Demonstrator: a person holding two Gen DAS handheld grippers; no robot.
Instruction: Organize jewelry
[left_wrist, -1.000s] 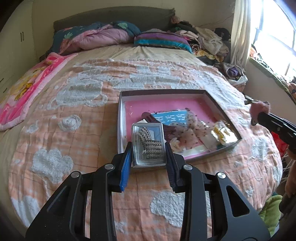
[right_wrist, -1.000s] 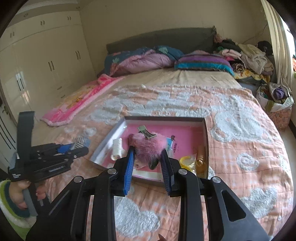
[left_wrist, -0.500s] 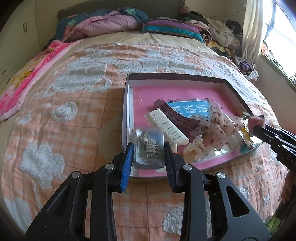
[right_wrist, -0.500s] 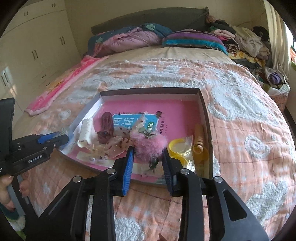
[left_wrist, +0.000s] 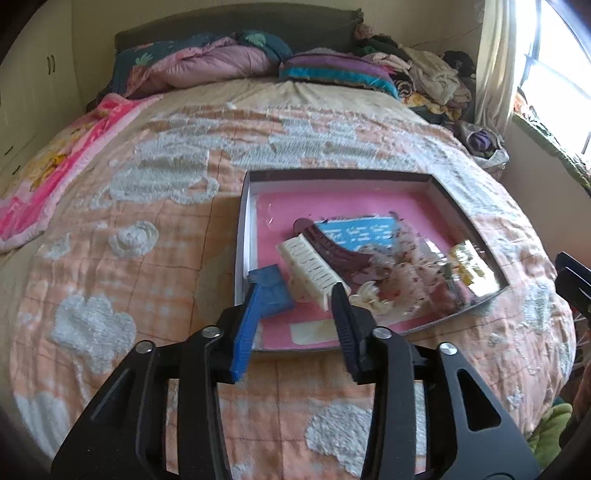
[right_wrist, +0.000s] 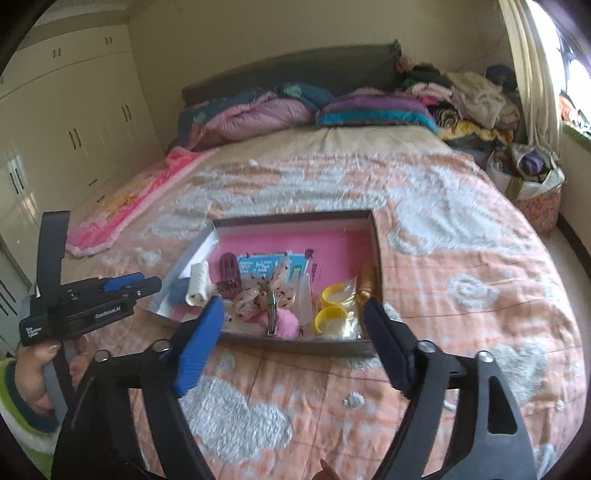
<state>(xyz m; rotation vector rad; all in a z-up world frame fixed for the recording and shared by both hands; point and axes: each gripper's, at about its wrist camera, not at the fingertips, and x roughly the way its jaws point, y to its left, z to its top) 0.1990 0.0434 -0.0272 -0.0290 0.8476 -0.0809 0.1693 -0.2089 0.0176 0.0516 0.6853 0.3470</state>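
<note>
Tongs first: our right tongs (right_wrist: 291, 314) stand wide apart over the near rim of the tray (right_wrist: 295, 345), their jaws having just been opening, and nothing is between them. The pink fluffy hair clip (right_wrist: 286, 325) lies in the tray just past them, beside two yellow rings (right_wrist: 330, 319). Our left tongs (left_wrist: 295, 295) have also just been opening and grip nothing; a white comb clip (left_wrist: 314, 267) lies just ahead of them. A blue shape by the left pad is too blurred for us to name. Further in we see a dark red clip (left_wrist: 332, 245), a spotted bow (right_wrist: 264, 291) and a blue card (left_wrist: 364, 234) on the pink floor. The tray rests on the peach bedspread (left_wrist: 147, 258), with pillows (left_wrist: 229, 62) at the far end
</note>
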